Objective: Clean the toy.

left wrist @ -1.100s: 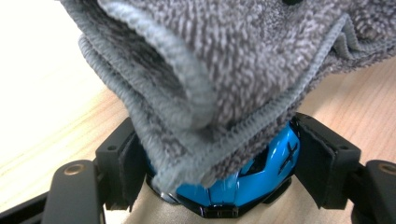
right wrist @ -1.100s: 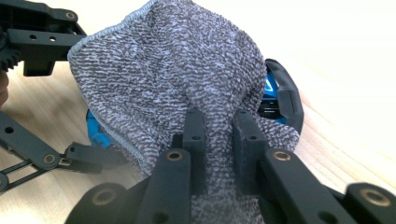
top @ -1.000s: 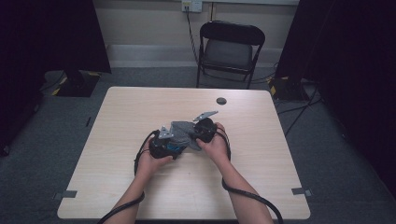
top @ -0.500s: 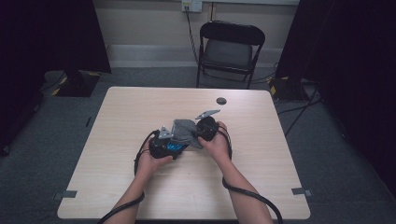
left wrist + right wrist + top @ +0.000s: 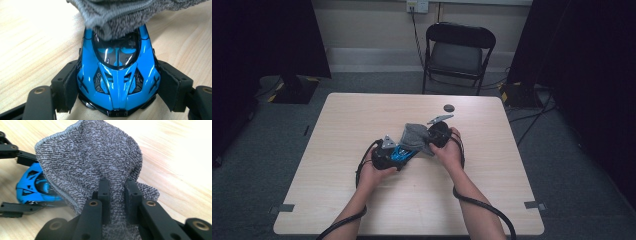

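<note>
Glossy blue plastic, the toy car [image 5: 117, 75] sits clamped by its flanks in the left gripper [image 5: 117, 87]; likely light, slippery, scratch-prone; the right gripper [image 5: 117, 195] pinches a soft grey cloth [image 5: 95, 162] draped over the car's far end.

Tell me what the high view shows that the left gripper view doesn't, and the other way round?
High view alone: the person's hands, the folding chair, a small dark disc on the table, and the right claw pinching the grey cloth. Left gripper view alone: the left claw's pads pressed on the blue toy car's sides, its windscreen detail. Both: car, cloth, tabletop.
</note>
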`<state>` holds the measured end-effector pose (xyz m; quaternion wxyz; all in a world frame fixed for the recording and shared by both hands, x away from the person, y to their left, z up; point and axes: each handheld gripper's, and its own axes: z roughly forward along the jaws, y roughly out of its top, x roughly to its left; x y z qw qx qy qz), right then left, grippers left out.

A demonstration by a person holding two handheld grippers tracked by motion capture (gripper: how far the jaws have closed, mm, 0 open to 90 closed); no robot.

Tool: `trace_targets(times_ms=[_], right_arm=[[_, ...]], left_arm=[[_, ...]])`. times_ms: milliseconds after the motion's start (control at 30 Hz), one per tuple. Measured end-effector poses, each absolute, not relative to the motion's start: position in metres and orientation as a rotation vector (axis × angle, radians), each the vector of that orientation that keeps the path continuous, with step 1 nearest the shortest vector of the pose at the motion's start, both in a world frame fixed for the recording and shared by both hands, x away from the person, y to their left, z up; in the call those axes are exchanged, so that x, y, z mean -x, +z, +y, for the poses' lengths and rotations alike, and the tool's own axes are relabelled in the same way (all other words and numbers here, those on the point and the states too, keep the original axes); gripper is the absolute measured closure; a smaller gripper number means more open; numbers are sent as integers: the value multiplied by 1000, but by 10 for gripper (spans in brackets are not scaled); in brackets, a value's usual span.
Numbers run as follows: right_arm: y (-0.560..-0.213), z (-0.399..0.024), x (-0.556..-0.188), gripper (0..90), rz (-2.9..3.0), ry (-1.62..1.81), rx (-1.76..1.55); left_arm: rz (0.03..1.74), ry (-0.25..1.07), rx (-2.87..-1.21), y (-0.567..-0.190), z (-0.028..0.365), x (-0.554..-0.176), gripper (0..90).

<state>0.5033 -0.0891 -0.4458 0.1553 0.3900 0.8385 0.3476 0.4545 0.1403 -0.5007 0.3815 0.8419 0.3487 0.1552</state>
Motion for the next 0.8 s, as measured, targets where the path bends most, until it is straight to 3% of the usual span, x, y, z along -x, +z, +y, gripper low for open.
trace_targets(times_ms=[800], right_arm=[[-449,-104,-513,781,2353,985,-1182]], left_arm=[[890,396,-2148,-501,140,-454,258]])
